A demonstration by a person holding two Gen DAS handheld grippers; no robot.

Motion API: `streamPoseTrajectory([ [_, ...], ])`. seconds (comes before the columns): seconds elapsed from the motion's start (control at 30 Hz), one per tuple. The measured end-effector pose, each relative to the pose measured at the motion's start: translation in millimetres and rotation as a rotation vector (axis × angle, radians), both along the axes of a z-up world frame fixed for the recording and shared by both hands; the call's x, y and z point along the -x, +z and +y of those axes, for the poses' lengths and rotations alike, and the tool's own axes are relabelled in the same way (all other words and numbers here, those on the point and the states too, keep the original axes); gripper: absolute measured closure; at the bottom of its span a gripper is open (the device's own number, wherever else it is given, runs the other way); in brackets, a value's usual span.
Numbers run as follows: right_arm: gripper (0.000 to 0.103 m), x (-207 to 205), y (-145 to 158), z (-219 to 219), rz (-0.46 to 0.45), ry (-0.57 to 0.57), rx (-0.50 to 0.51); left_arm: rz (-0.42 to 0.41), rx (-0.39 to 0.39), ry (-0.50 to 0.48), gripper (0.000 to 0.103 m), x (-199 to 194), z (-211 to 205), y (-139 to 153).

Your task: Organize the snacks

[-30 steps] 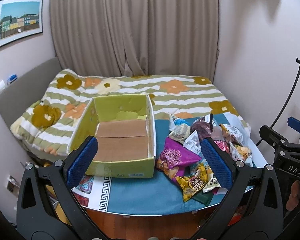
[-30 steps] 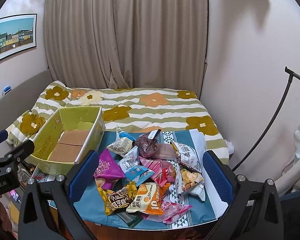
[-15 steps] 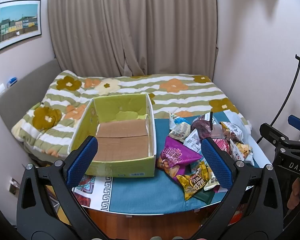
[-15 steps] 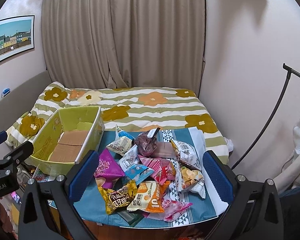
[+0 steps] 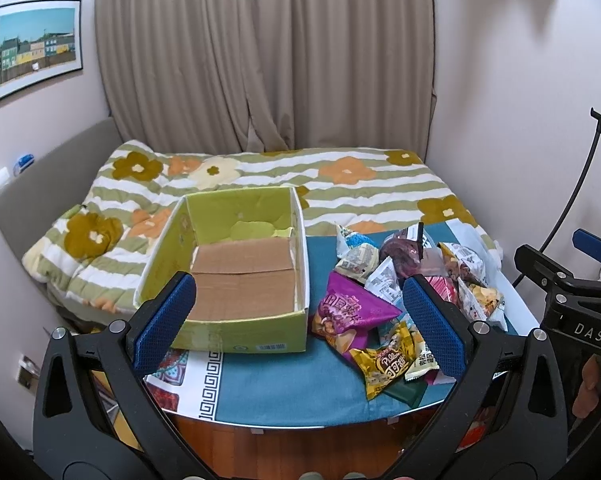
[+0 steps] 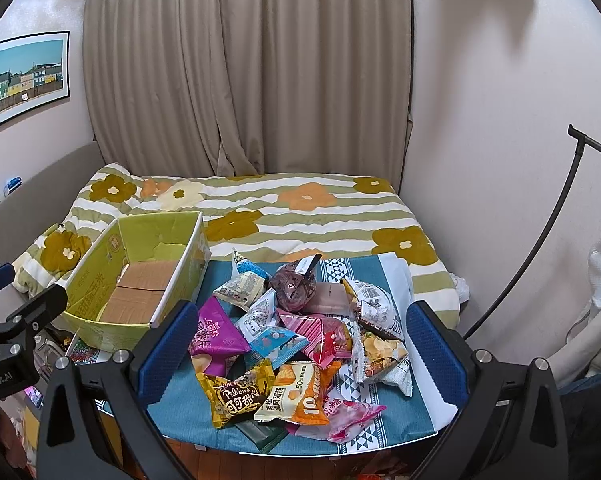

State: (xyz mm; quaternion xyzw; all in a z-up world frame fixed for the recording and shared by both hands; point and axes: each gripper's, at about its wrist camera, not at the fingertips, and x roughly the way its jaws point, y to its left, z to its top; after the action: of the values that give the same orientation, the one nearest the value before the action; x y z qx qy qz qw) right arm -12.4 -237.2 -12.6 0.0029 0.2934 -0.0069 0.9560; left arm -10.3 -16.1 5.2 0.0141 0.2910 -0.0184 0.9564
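Observation:
A pile of snack packets point(image 6: 300, 336) lies on the right half of a small table with a blue cloth point(image 5: 300, 380); it also shows in the left wrist view point(image 5: 396, 292). It includes a purple bag point(image 6: 212, 332), a gold Pillows bag point(image 6: 236, 396) and an orange packet point(image 6: 304, 394). An open green cardboard box point(image 5: 240, 264) stands empty at the table's left; its wall shows in the right wrist view point(image 6: 100, 276). My left gripper point(image 5: 300, 328) is open, held before the table's front edge. My right gripper point(image 6: 300, 352) is open, above the pile's near side.
A bed with a striped flower quilt point(image 5: 340, 184) lies just behind the table. Beige curtains point(image 5: 260, 60) hang at the back. A pink wall and a black stand point(image 6: 540, 240) are on the right. The right gripper's body point(image 5: 572, 300) shows at the left view's right edge.
Both views have shifted slightly; the table and snacks sit a little closer and lower in frame. Both grippers stay open and nothing on the table has moved.

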Motion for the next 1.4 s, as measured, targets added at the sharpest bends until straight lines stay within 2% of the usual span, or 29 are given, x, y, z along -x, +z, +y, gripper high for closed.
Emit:
streamPoseTrajectory([
  [1.1,0.000,0,1,2,0.004,0.005,-0.004,0.002,-0.004,0.000,0.000,0,-4,-1],
  [1.4,0.000,-1,-6,-7,0.043,0.001,-0.008,0.070,-0.012,-0.033,0.001,-8,-16,-17],
])
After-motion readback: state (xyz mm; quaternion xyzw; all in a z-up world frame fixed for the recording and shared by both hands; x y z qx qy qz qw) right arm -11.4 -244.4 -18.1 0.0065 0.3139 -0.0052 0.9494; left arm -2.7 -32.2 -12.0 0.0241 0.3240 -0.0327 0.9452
